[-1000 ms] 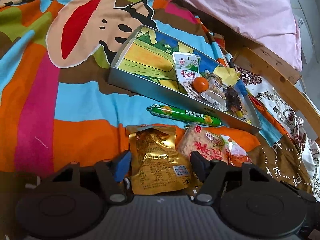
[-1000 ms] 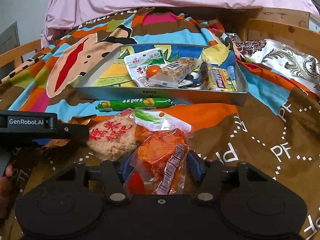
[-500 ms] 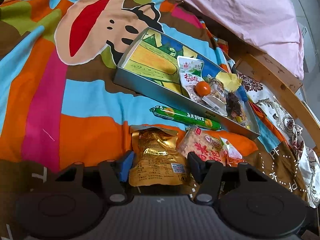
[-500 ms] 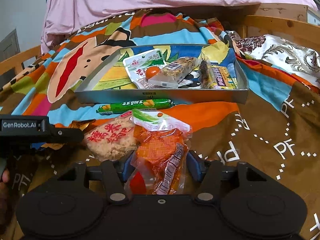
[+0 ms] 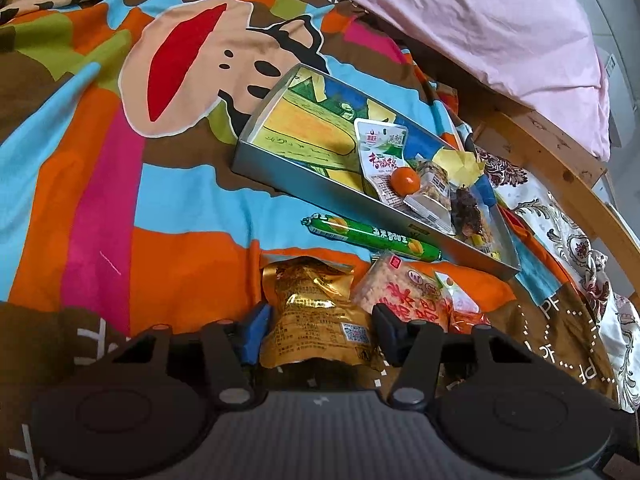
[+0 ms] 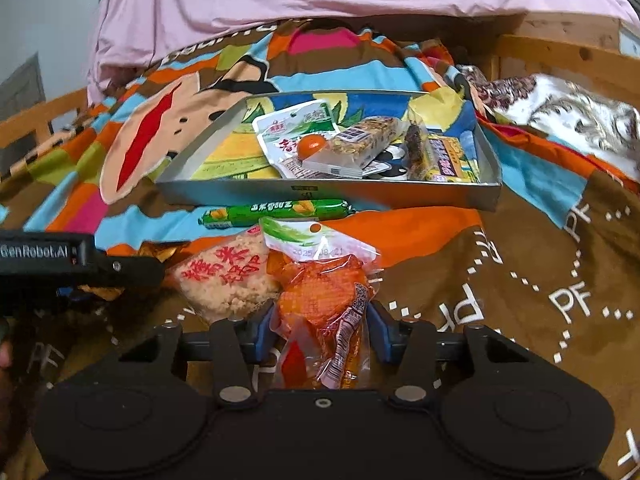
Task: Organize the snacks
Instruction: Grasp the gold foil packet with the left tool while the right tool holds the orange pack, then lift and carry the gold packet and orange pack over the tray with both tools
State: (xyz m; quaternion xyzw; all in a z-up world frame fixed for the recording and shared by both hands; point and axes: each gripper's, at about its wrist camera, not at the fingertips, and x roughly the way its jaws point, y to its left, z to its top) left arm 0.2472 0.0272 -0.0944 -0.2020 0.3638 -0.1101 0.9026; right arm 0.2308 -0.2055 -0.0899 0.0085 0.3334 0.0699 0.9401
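A gold foil packet (image 5: 316, 312) lies on the bright cartoon bedsheet between the fingers of my left gripper (image 5: 320, 320). Its jaws are closing and the pads touch the packet's sides. My right gripper (image 6: 320, 320) is closing likewise around an orange snack packet (image 6: 324, 300), pads at its edges. Between the two lies a rice cracker packet (image 6: 228, 276), with a green sausage stick (image 6: 276, 212) just beyond it. Further back, a grey metal tray (image 6: 320, 194) holds several snacks and a small orange. In the right wrist view the left gripper (image 6: 80, 264) shows at the left.
A pink quilt (image 6: 320, 0) is heaped at the far end of the bed. A wooden bed rail (image 5: 560, 160) and a patterned cloth (image 6: 560, 116) lie to the right. The tray's left half (image 5: 304, 136) holds no snacks.
Both grippers' fingers have drawn in around their packets. The left wrist view has shifted a little, while the right has stayed put. No snack has moved.
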